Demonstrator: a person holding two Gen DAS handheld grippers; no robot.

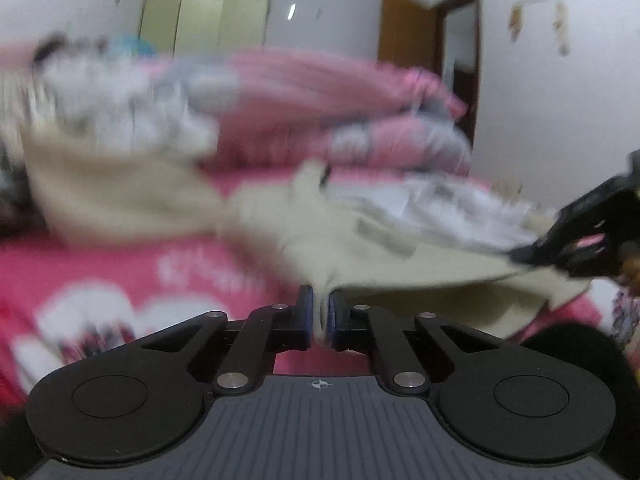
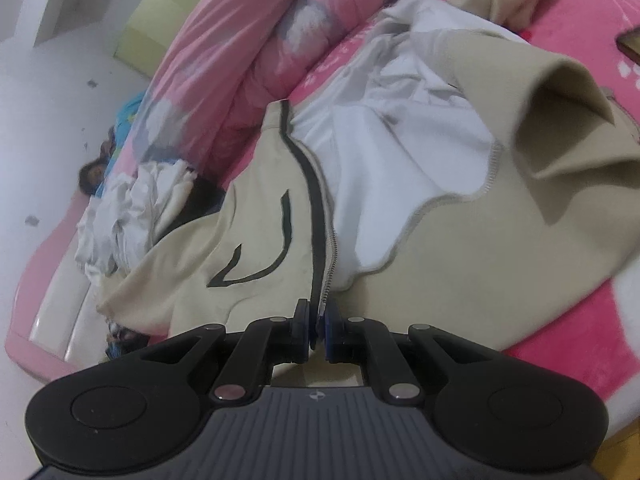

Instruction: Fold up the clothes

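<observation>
Left tool (image 1: 320, 316) pinches beige jacket (image 1: 320, 236) hem, cloth spreading ahead. Right tool (image 2: 318, 328) clamps jacket's zipper (image 2: 326, 276) edge; jacket lies ahead on pink bed (image 2: 580, 320).

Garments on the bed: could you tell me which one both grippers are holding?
The beige zip-up jacket with the white lining. The left gripper and right gripper are both shut on its edge; the crumpled white garment lies untouched.
</observation>
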